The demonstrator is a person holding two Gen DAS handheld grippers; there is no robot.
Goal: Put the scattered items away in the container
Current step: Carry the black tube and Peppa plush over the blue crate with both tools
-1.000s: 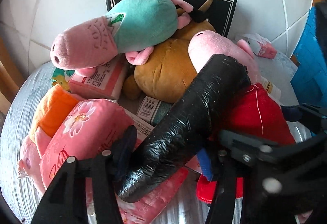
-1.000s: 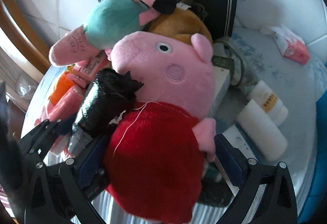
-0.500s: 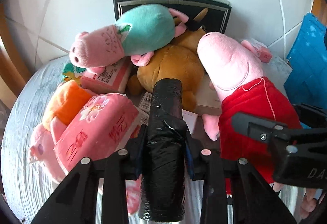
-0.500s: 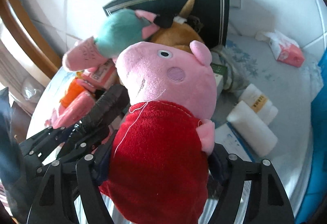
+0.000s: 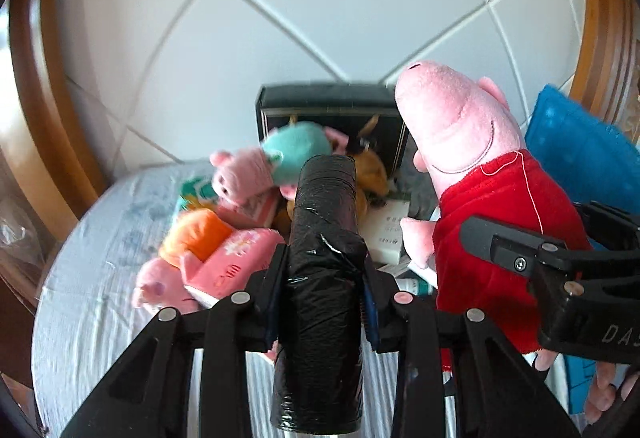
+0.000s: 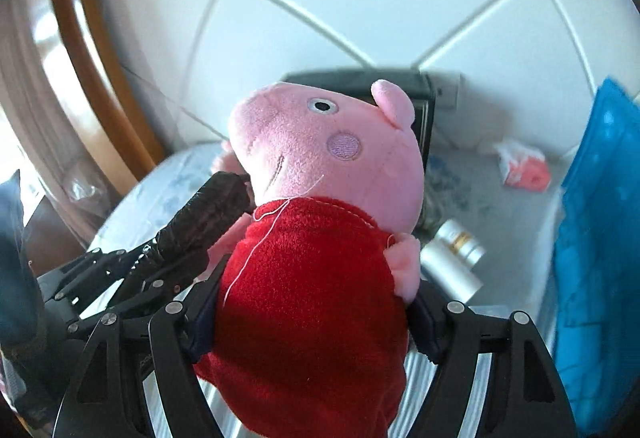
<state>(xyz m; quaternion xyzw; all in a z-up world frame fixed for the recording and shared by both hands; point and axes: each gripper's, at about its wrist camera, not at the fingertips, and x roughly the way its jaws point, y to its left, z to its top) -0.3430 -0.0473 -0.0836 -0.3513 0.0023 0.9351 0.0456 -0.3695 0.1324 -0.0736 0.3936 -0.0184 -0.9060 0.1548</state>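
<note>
Left gripper clamps a black wrapped roll, which runs from 6 toward 12 o'clock between the pads. Right gripper squeezes the red body of a pink pig plush, head at 12 o'clock. Blue container at 3 o'clock.

A home is showing: plush pigs are lying on a cloth-covered table against a far white-tiled wall.
</note>
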